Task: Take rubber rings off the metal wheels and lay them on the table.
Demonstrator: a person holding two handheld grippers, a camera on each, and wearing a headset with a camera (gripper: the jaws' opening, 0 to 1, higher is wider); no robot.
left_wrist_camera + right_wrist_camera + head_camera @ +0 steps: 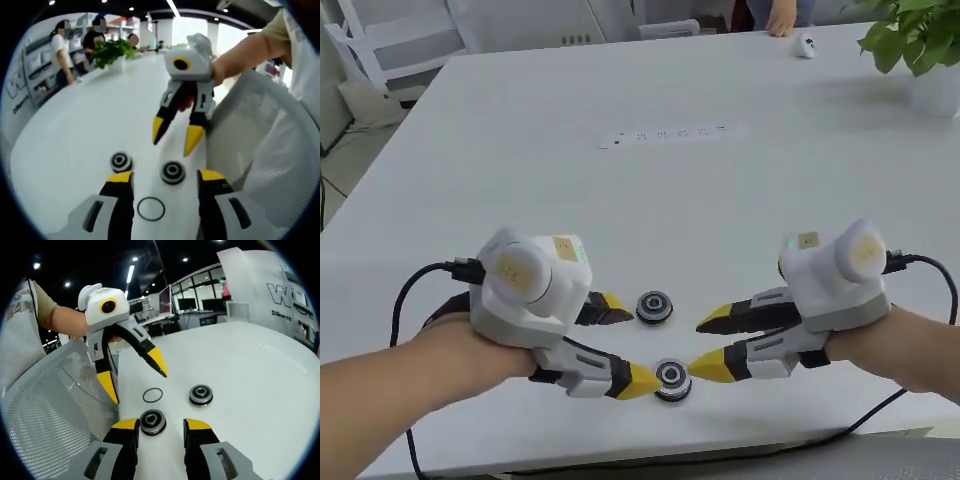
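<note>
Two round, black-rimmed metal wheels (654,307)

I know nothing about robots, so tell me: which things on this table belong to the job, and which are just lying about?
Job: near metal wheel, far metal wheel, loose rubber ring, left gripper, right gripper.
Lying about: power strip, potted plant.

Green leafy plant (910,40) in a white pot is cut off by the head view's top-right edge. Small white object (805,45) at the far end of the white table (620,220) is too small to identify.
</note>
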